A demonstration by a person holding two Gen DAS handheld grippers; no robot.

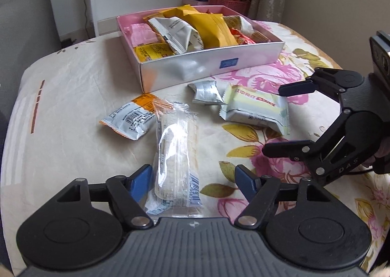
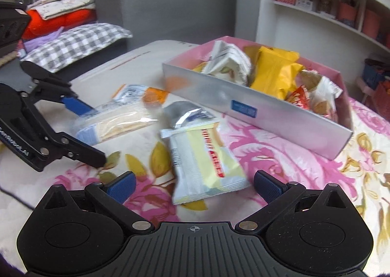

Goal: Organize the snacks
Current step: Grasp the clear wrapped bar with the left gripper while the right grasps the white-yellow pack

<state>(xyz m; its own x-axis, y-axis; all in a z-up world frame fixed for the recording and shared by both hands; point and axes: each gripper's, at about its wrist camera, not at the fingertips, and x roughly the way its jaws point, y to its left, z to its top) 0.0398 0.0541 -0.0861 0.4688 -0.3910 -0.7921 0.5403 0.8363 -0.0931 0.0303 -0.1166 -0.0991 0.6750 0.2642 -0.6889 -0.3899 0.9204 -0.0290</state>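
Snacks lie loose on a floral cloth [image 1: 280, 74] in front of a silver box [image 1: 209, 65] with a pink lining, already heaped with yellow and white packets.

Left gripper [image 1: 193, 179] points down at a clear packet [image 1: 176, 155], which lies lengthwise between its jaws. The jaws stand partly spread; the left blue pad [image 1: 140, 185] is at the wrapper's edge, perhaps just touching it, while the right pad sits apart from it, so nothing is pinched. Just beyond the left jaw, partly under the clear packet's far end, lies an orange-and-white packet [image 1: 129, 121].

Right gripper [image 2: 193, 186] has its jaws spread wide, with the near end of a pale yellow packet [image 2: 207, 167] lying between them, clear of both pads. A small silver packet [image 2: 185, 113] touches the yellow one's far end, between it and the box wall. The box stands ahead of both grippers, further off than the loose packets.
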